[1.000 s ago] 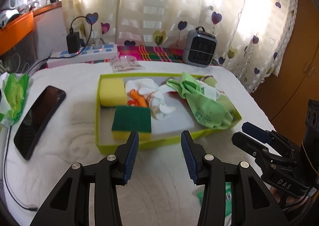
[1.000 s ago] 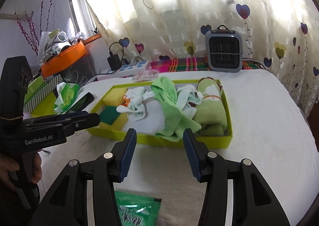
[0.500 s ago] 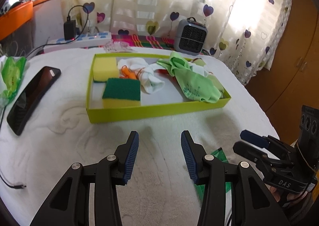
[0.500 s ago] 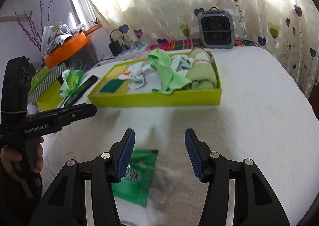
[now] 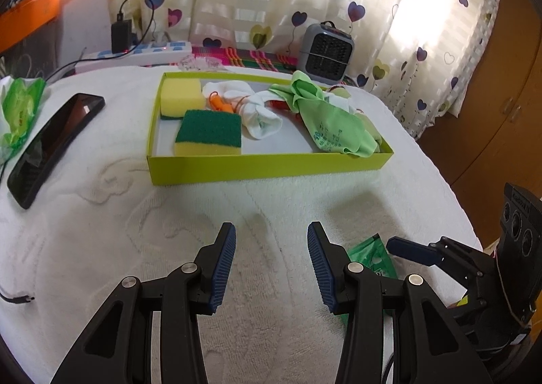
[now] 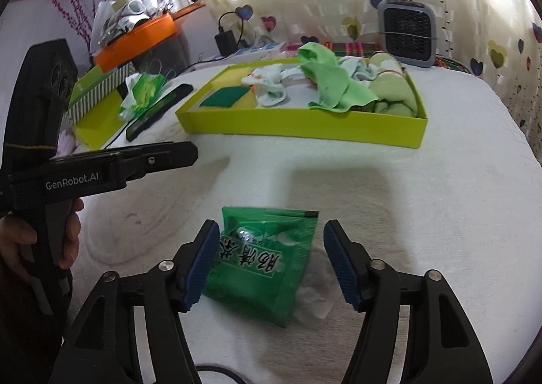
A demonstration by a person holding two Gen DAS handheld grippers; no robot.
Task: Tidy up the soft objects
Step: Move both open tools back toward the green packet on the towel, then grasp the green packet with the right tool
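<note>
Right wrist view now has the green packet (image 6: 261, 260) low in the frame, lying flat on the white bed cover (image 6: 423, 214) directly between the spread fingers of the right tool (image 6: 269, 262), whose jaws stand wide and grip nothing. A second ago that packet was only a sliver at the bottom edge and the yellow-green tray (image 6: 305, 126) filled the middle; the tray has since slid to the upper half, so the tool has drawn back from the tray and lined up over the packet. That suggests the packet is the next soft thing to be lifted and carried to the tray (a thin crinkly pouch, likely to need a low, flat approach). The left tool (image 5: 269, 262), in the left wrist view, is also wide and empty, and it too has backed off, with bare cover below it. That view shows the tray contents from above: a yellow sponge (image 5: 181, 96), a green-topped sponge (image 5: 210, 133), a white sock (image 5: 257, 111) and a green cloth (image 5: 332, 126), plus a phone (image 5: 54, 143) at middle left. It catches only a corner of the packet at lower right, beside the right tool. The right wrist view alone shows the whole packet and a pale tissue-like scrap (image 6: 313, 299) under its right edge.
</note>
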